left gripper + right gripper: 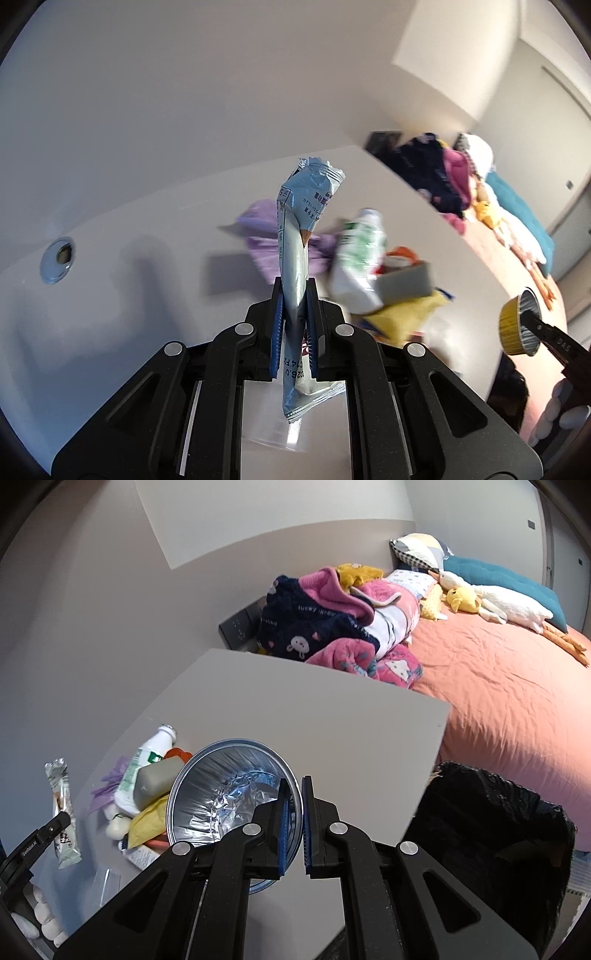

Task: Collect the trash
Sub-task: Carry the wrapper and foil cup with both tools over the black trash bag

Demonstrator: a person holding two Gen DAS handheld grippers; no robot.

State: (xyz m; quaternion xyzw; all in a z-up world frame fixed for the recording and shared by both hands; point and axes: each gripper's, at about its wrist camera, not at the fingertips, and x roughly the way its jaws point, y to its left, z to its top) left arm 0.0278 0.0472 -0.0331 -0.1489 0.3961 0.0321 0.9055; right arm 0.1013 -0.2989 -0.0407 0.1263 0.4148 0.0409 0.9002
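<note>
Above the white table [332, 716], both grippers are holding trash.
Left gripper [295, 325] is pinching a pale blue snack wrapper [299, 229] upright between its pads; right gripper [293, 823] is clamping the rim of a foil cup [225, 794], with the black-lined bin [491, 830] just beside.

Our two grippers, the left gripper [294, 332] and the right gripper [294, 825], are black with blue ridged pads and round silver screws. We wear white gloves.
</note>
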